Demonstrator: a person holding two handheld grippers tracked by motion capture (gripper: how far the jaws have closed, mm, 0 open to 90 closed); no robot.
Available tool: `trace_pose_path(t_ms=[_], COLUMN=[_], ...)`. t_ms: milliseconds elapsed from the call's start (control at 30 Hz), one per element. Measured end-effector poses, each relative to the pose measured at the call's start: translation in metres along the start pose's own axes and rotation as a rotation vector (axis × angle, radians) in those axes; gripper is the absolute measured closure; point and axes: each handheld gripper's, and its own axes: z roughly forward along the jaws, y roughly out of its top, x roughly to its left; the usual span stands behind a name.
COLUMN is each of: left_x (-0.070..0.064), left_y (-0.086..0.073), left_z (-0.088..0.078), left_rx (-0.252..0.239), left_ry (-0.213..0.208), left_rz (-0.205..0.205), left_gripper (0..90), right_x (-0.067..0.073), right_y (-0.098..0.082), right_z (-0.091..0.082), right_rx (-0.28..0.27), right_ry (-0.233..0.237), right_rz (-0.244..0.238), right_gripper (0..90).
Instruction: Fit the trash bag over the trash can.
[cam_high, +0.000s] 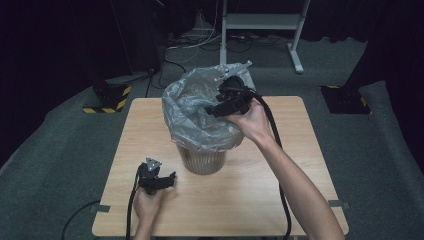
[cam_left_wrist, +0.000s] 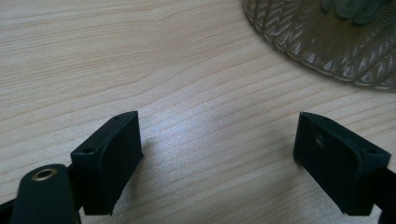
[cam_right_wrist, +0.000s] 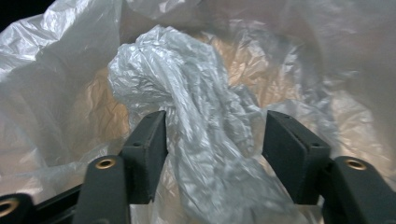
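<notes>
Spread fingers of the left gripper (cam_left_wrist: 219, 158) hovered over bare desk (cam_left_wrist: 140, 56), near the bin's (cam_high: 202, 159) ribbed base. Right gripper (cam_right_wrist: 212, 154) fingers stood apart around a bunched fold of grey liner bag (cam_right_wrist: 187, 93), crumpled plastic crowding them.

The left claw (cam_left_wrist: 219, 154) hangs wide open over the wooden table (cam_left_wrist: 140, 60), near a ribbed bin (cam_left_wrist: 327, 46).

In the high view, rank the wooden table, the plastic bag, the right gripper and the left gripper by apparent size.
1. Wooden table
2. Plastic bag
3. Right gripper and left gripper: similar tools; the right looks slightly bigger, so unranked.
</notes>
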Motion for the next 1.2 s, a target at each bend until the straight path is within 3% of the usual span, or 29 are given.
trace_pose_path(t_ms=[300, 933, 1200], left_x=[0.000, 0.000, 0.000], left_y=[0.000, 0.000, 0.000], left_z=[0.000, 0.000, 0.000], left_rx=[0.001, 0.001, 0.000], left_ry=[-0.001, -0.001, -0.001], left_rz=[-0.001, 0.000, -0.002], left_gripper=[15.5, 15.6, 15.5], right_x=[-0.007, -0.020, -0.025], right_y=[-0.005, -0.016, -0.023], right_z=[-0.021, -0.057, -0.069], right_rx=[-0.054, -0.162, -0.184], right_ry=[-0.011, -0.022, -0.034], right_rz=[0.009, 0.046, 0.058], right_gripper=[33.7, 34.2, 34.7])
